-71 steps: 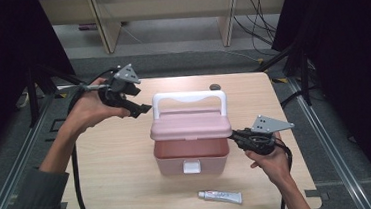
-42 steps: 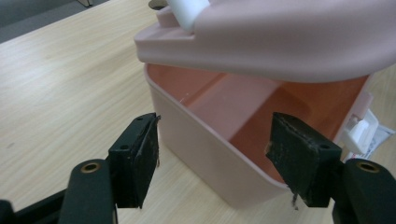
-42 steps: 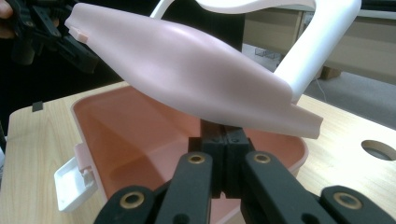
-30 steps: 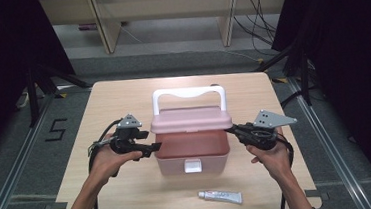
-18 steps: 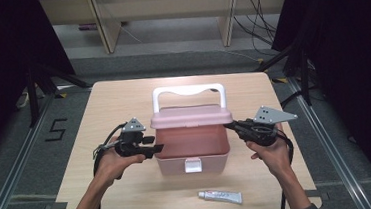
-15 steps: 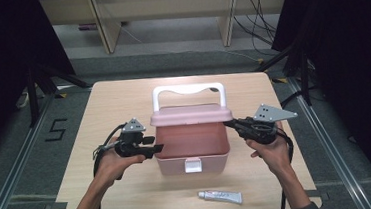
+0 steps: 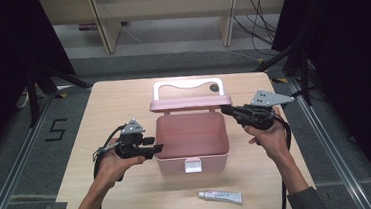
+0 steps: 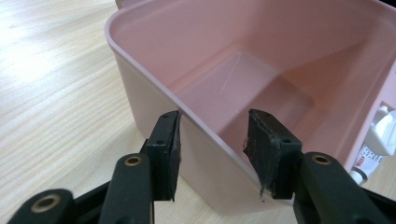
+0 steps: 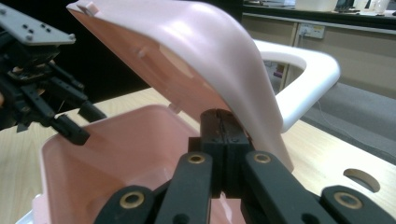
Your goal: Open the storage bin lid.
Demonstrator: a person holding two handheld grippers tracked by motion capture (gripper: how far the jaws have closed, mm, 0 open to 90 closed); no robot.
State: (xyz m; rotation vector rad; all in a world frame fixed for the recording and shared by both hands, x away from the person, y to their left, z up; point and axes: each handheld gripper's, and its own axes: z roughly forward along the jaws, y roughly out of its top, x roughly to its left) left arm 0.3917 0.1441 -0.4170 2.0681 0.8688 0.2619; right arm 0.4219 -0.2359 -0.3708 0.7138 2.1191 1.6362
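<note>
A pink plastic box stands open in the middle of the table, its inside bare. Its lid is tipped up at the back, with the white handle behind it. My left gripper is open at the box's left wall; in the left gripper view one jaw is outside the wall and the other inside. My right gripper is shut, with its tips pressed up under the lid at its right edge.
A small white tube lies near the table's front edge, right of the box's white latch. A round hole is cut in the tabletop behind the box. Light wood table has room on both sides.
The lid has swung up from closed to raised, with my right gripper rising at its right edge. My left gripper came down from the far left to the box's left wall.
</note>
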